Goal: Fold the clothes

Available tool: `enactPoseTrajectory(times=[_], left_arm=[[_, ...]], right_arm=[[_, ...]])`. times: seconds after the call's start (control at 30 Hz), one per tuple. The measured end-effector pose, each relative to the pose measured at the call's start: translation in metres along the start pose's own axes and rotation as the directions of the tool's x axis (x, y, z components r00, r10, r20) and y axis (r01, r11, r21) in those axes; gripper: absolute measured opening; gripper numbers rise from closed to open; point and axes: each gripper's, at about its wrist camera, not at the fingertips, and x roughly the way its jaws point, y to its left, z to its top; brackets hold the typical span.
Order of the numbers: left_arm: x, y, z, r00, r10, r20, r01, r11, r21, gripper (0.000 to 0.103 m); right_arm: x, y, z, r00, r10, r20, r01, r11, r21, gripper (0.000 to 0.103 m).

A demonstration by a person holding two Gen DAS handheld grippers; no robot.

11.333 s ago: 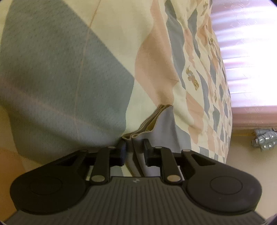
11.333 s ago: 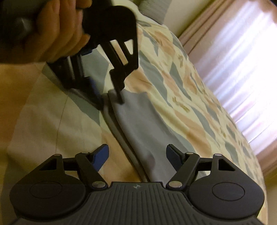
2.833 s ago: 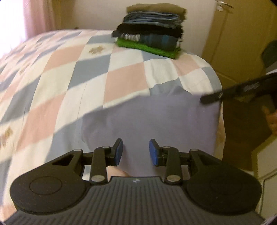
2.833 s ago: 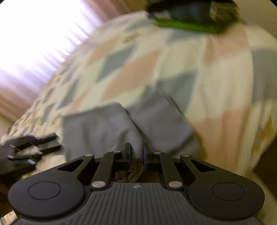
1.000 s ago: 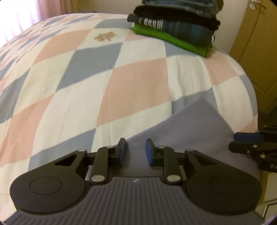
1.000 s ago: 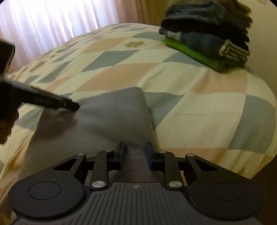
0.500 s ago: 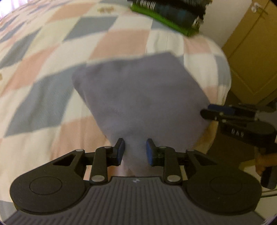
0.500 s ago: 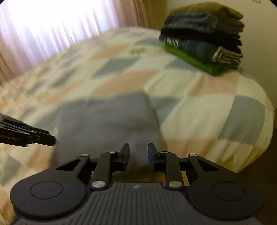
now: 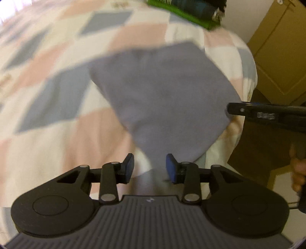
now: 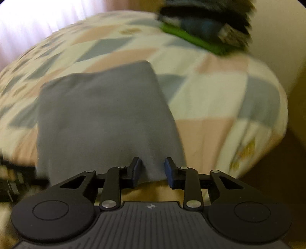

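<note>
A folded grey-purple garment [image 9: 164, 95] lies flat near the corner of the bed; it also shows in the right wrist view [image 10: 103, 113]. My left gripper [image 9: 150, 168] is open, its jaws parted around the garment's near corner without pinching it. My right gripper [image 10: 152, 170] is open too, its jaws on either side of the garment's near edge. The right gripper also shows at the right of the left wrist view [image 9: 264, 113], at the garment's far corner.
A stack of folded clothes [image 10: 206, 23] with a green piece at the bottom sits at the back of the bed, also in the left wrist view [image 9: 187, 9]. The checked bedspread [image 9: 47, 92] drops off at the right. A wooden door [image 9: 283, 57] stands beyond.
Both grippers have opened and let go of the garment, which now rests folded on the bed. Both have drawn back a little.
</note>
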Motion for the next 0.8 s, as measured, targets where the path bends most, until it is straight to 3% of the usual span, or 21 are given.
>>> enactPoseTrajectory(times=[0.07, 0.13, 0.17, 0.33, 0.53, 0.67, 0.8], left_arm=[[-0.023, 0.008, -0.004, 0.999, 0.040, 0.000, -0.040, 0.999, 0.006, 0.037], [-0.049, 0.022, -0.012, 0.999, 0.035, -0.001, -0.035, 0.999, -0.018, 0.038], [-0.061, 0.027, -0.014, 0.999, 0.037, -0.002, -0.037, 0.999, -0.026, 0.041], [-0.116, 0.040, -0.035, 0.996, 0.088, 0.002, -0.087, 0.995, -0.044, 0.054], [-0.176, 0.041, -0.055, 0.995, 0.098, 0.016, -0.098, 0.995, -0.028, 0.063], [-0.207, 0.032, -0.062, 0.993, 0.109, 0.040, -0.109, 0.994, 0.011, 0.067], [-0.237, 0.027, -0.065, 0.990, 0.113, 0.082, -0.116, 0.993, 0.028, 0.077]], right_arm=[[-0.028, 0.006, 0.001, 0.999, 0.022, 0.026, -0.023, 0.997, 0.068, 0.038], [-0.058, 0.016, -0.005, 0.998, 0.045, 0.046, -0.050, 0.992, 0.119, 0.050], [-0.073, 0.022, -0.010, 0.998, 0.052, 0.047, -0.058, 0.989, 0.139, 0.050], [-0.131, 0.051, -0.048, 0.996, 0.093, 0.011, -0.093, 0.971, 0.219, 0.062], [-0.175, 0.082, -0.075, 0.991, 0.108, -0.072, -0.088, 0.967, 0.237, 0.074], [-0.208, 0.098, -0.075, 0.995, 0.090, -0.050, -0.076, 0.971, 0.228, 0.087], [-0.235, 0.106, -0.068, 0.996, 0.086, -0.019, -0.079, 0.966, 0.244, 0.092]])
